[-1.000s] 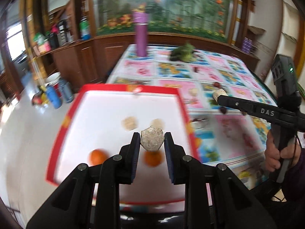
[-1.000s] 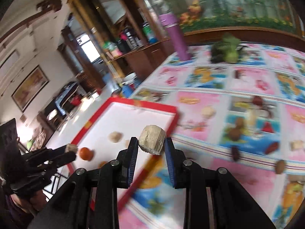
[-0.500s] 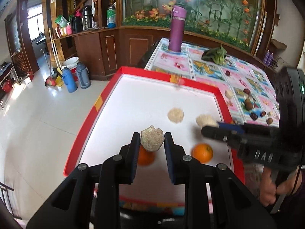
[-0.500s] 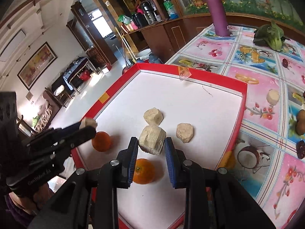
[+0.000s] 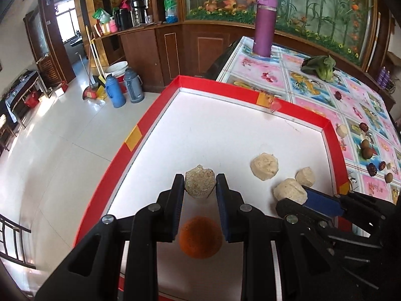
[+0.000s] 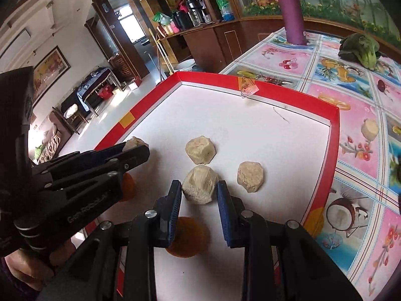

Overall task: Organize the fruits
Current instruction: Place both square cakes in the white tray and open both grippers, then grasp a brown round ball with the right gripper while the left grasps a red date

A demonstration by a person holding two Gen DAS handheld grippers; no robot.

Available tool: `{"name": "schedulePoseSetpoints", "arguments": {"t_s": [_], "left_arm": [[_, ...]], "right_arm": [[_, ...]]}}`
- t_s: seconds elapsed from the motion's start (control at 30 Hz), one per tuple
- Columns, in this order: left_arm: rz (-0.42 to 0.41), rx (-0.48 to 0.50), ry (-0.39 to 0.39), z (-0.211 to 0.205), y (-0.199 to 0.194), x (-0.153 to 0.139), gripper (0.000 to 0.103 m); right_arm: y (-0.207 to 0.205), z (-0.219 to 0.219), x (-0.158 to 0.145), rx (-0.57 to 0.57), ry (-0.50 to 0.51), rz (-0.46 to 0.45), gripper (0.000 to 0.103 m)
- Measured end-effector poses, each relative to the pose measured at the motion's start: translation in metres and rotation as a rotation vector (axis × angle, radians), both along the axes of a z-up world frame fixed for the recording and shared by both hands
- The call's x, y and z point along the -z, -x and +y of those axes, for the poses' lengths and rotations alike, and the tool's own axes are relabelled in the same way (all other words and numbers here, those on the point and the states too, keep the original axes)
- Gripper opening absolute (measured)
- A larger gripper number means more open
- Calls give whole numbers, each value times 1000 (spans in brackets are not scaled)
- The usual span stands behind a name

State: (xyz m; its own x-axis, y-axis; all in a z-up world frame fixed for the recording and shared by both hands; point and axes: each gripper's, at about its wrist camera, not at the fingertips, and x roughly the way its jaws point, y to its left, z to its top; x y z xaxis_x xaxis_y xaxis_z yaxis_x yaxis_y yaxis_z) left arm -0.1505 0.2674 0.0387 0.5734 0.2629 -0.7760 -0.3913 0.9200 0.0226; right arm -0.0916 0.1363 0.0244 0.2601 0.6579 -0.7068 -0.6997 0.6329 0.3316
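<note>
Hanging above the white floor of the red-rimmed tray (image 5: 150, 115), both grippers are carrying pale, chunky fruit pieces. The left gripper (image 5: 200, 188) is pinching a rough beige chunk (image 5: 200, 185) between its jaws, which are closed to the chunk's width; the piece looks clear of the tray floor, though the height is hard to judge. Directly below and behind the jaws an orange (image 5: 200, 237) is lying on the tray.

The right gripper (image 6: 199, 193) is holding a second chunk (image 6: 199, 184). Its jaws are standing slightly wider than that piece, the left pad touching and a thin gap perhaps showing at the right pad, so I cannot tell whether the grip is firm or letting go. This chunk appears to be sitting at or just above the floor, just in front of two chunks already lying there: one (image 6: 200, 149) straight ahead, one (image 6: 250, 176) ahead and to the right.

The relation that matters is the vertical one: each held piece is directly over open floor, so setting down seems to call for lowering and opening. The right gripper is nearer the settled group.

The chunks are faceted, matte and fibrous, roughly round with no clear long axis, so they are unlikely to roll far. The orange is smooth and may roll if nudged. More fruit is lying on the patterned table (image 6: 351, 115) to the right.
</note>
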Motion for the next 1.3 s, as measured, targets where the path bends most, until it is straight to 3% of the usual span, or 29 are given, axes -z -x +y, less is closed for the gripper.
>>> {"name": "schedulePoseSetpoints", "arguments": {"t_s": [0.17,0.33,0.53,0.73,0.97,1.13,1.3], "left_arm": [[37,-26,-18,0,1,7,30],[16,-57,-84,-6,11,-3,59],[-51,-44,-133,-26,22,-31,83],[-110,94,-69,-69,30,-46,89],[-85,302,4,-129,17,-43,90],[-42,385,13,-163,3,-37,90],[-16,426,-2,-183,-7,-32,90]], "right_arm": [[0,-7,-2,15,-11,19,41],[4,-27,-17,40,-43,-17,46],[2,-73,-35,110,-79,-68,47],[5,-165,-43,254,-69,-135,53],[5,-272,-28,471,35,-120,54],[-9,-298,-20,536,49,-72,54],[-33,-277,-22,506,70,-100,54]]}}
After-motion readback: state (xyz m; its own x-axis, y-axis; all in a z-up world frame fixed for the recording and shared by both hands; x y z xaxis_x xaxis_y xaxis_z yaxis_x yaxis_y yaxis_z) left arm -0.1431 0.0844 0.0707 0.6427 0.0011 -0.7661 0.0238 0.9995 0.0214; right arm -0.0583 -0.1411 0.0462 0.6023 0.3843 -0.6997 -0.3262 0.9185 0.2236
